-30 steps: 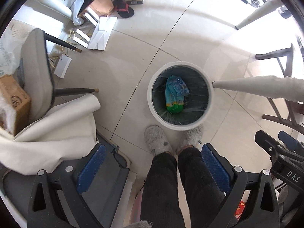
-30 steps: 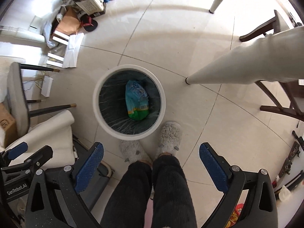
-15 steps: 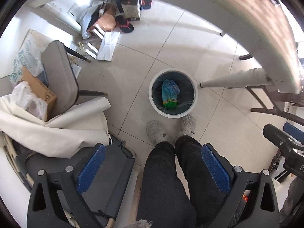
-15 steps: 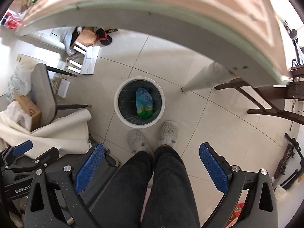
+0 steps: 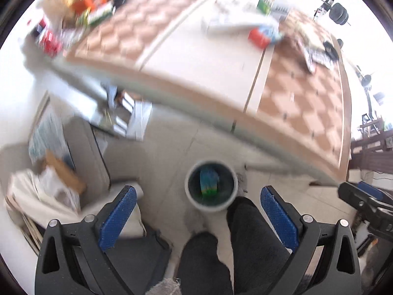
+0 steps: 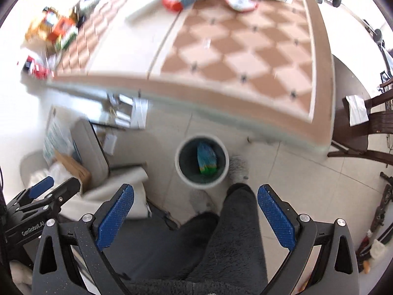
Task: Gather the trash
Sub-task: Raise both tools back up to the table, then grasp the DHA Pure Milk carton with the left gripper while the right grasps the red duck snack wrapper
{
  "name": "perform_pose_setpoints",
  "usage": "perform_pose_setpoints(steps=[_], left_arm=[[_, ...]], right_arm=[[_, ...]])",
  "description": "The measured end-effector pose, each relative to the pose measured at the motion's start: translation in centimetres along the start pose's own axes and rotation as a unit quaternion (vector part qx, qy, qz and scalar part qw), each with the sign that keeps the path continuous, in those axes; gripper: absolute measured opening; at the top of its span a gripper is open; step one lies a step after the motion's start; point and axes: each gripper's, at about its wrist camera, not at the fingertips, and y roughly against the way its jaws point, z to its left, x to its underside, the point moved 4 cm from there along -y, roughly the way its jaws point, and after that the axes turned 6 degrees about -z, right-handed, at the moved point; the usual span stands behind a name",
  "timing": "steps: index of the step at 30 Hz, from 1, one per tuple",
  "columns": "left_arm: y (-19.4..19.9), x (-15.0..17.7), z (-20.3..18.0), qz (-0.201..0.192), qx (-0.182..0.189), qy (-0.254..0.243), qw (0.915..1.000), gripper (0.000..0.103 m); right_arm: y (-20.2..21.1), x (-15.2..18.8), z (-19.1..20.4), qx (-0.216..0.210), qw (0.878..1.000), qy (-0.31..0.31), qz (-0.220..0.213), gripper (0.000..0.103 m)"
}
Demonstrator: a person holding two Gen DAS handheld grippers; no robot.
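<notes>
The table (image 6: 235, 56) top is checkered in terracotta brown and pale cream, with a plain cream strip beside it and a brown border. The bin (image 6: 202, 184) has a white rim and dark inside; the packet (image 6: 207, 158) in it is light blue fading to green. Both grippers are black with blue dotted pads (image 5: 278, 217). The trousers (image 6: 235, 233) are dark grey and fuzzy, the floor (image 6: 289, 172) tiles off-white

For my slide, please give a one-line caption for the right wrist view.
Open right tongs above a white trash bin holding a blue-green packet, beside a cluttered checkered table.
</notes>
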Motion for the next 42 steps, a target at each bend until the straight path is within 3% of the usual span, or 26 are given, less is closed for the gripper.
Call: perform_pose_setpoints(steps=[6, 10, 15, 18, 21, 22, 24, 26, 28, 30, 33, 35, 38, 42], left_arm=[[-2.5, -10.1, -4.3, -0.035, -0.059, -0.056, 0.9961, 0.103], [-6.4, -16.5, -6.7, -0.019, -0.099, -0.1, 0.9899, 0.103], [-11.8, -22.4, -9.2, 0.018, -0.084, -0.143, 0.986, 0.103], [-14.3, -24.8, -10.3, 0.046, -0.058, -0.153, 0.9854, 0.103], [-15.6, -26.2, -11.3, 0.056, -0.047, -0.176, 0.9816, 0.103], [-15.9, -26.5, -11.8, 0.06, -0.045, -0.188, 0.9793, 0.103], [-16.6, -26.5, -12.9, 0.068, -0.038, -0.215, 0.9736, 0.103], [-17.1, -26.4, -14.0, 0.075, -0.035, -0.246, 0.9658, 0.103], [-17.8, -26.2, -15.0, 0.084, -0.03, -0.273, 0.9579, 0.102], [-18.7, -26.0, -15.9, 0.097, -0.03, -0.292, 0.9509, 0.089], [-19.4, -26.1, -16.6, 0.097, -0.058, -0.319, 0.9411, 0.089], [-19.4, -26.2, -16.9, 0.102, -0.064, -0.321, 0.9393, 0.089], [-18.9, -25.9, -17.3, 0.114, -0.056, -0.314, 0.9408, 0.078], [-19.0, -25.0, -19.0, 0.117, -0.058, -0.327, 0.9361, 0.077]], right_arm=[[0.1, -11.7, -3.4, 0.014, 0.999, 0.007, -0.032, 0.102], [-3.5, -20.9, -5.0, 0.011, 0.999, 0.025, -0.021, 0.102], [-10.9, -30.2, -4.8, -0.018, 0.997, 0.073, 0.03, 0.102], [-15.4, -33.3, -4.4, -0.048, 0.992, 0.09, 0.076, 0.102], [-17.9, -34.4, -4.2, -0.041, 0.988, 0.109, 0.099, 0.09], [-18.0, -34.6, -4.1, -0.044, 0.987, 0.118, 0.094, 0.074], [-18.0, -34.9, -4.2, -0.049, 0.987, 0.12, 0.099, 0.069], [-17.5, -35.0, -4.6, -0.04, 0.987, 0.123, 0.093, 0.057], [-16.7, -35.0, -5.6, -0.048, 0.99, 0.104, 0.089, 0.053], [-15.8, -35.0, -6.6, -0.043, 0.992, 0.086, 0.085, 0.053], [-14.9, -34.7, -8.4, -0.029, 0.994, 0.058, 0.083, 0.052], [-14.6, -34.4, -9.4, -0.02, 0.995, 0.048, 0.085, 0.052], [-14.6, -34.1, -10.4, -0.005, 0.995, 0.038, 0.087, 0.052], [-14.8, -33.7, -11.0, 0.0, 0.995, 0.03, 0.09, 0.052]])
